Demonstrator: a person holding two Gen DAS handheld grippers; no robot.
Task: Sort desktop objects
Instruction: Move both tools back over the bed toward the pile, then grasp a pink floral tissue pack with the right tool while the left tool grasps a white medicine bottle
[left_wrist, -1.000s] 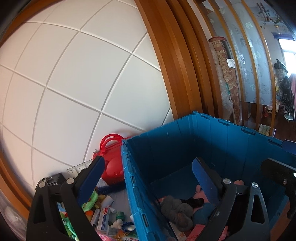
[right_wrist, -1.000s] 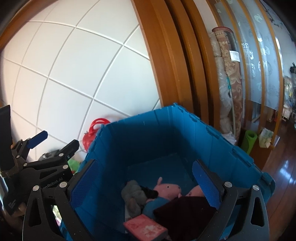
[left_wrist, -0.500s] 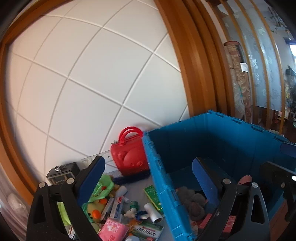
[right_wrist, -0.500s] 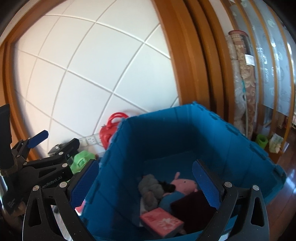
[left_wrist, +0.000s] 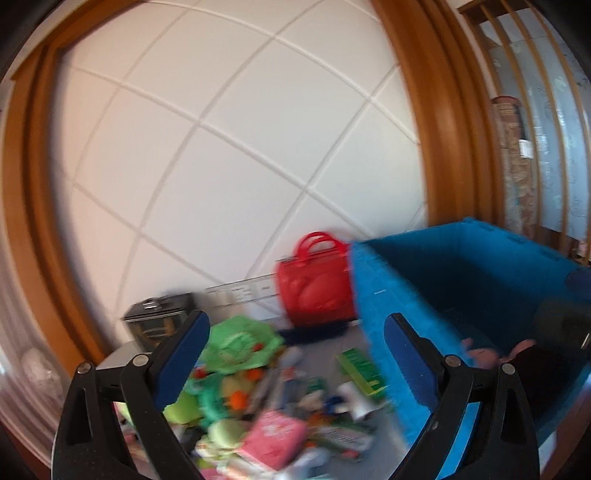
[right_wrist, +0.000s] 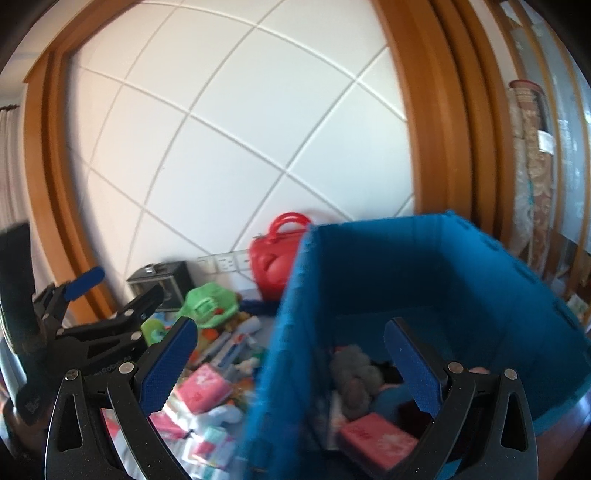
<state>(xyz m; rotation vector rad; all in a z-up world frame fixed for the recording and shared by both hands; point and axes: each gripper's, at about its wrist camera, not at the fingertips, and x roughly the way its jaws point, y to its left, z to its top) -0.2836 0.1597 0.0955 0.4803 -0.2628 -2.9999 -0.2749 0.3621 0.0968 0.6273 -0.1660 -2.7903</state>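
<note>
**Sorting partly done, pile remains**

Left tool (left_wrist: 291, 354) hangs wide open, empty, above the clutter pile (left_wrist: 258, 398) covering the counter's left part. A red bag (left_wrist: 314, 288) stands by the back edge. Right tool (right_wrist: 288, 354), also agape and empty, straddles the blue bin (right_wrist: 424, 266), which holds a few toys. Judging so, most items await sorting.
</note>
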